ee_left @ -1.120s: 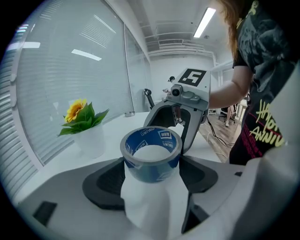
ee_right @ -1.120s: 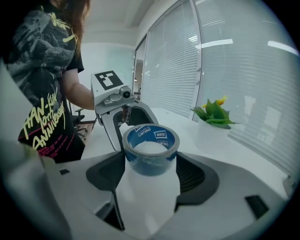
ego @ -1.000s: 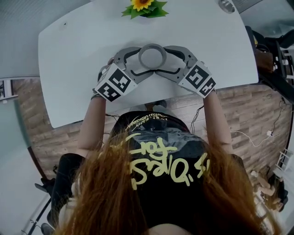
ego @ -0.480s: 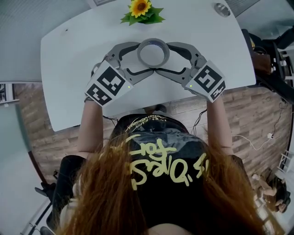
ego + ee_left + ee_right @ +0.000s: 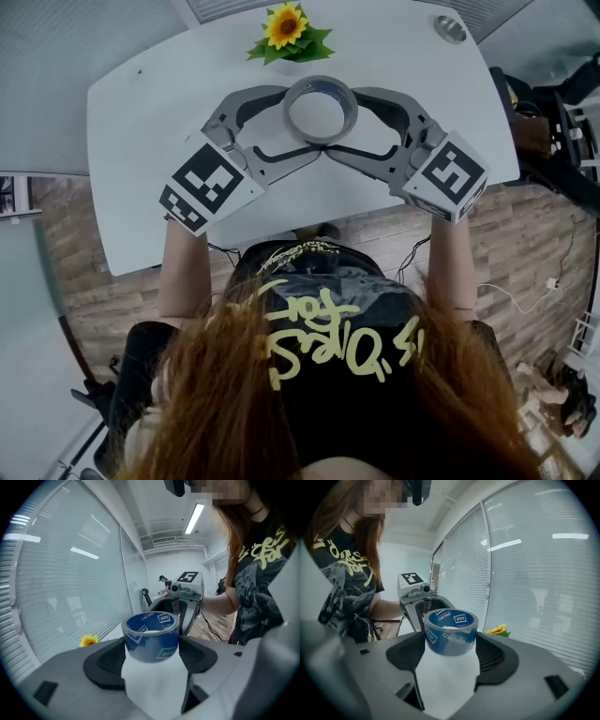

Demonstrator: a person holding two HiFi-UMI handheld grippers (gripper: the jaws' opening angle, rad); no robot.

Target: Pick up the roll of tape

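A blue roll of tape (image 5: 320,82) hangs above the white table (image 5: 141,112), held from both sides at once. My left gripper (image 5: 298,127) comes in from the left and my right gripper (image 5: 344,124) from the right. Each is shut on the roll, and their near jaws meet in front of it. In the left gripper view the roll of tape (image 5: 151,641) sits between the black pads (image 5: 108,660) of that gripper (image 5: 151,656). The right gripper view shows the same roll of tape (image 5: 450,639) between its gripper's (image 5: 450,656) jaws.
A sunflower in a white pot (image 5: 286,26) stands at the table's far edge, just beyond the roll, and shows low in both gripper views (image 5: 88,641) (image 5: 499,630). A round metal grommet (image 5: 450,28) is at the far right corner. Windows with blinds run behind the table.
Both grippers have risen off the table with the roll held between them. The sunflower has dropped lower in both gripper views.
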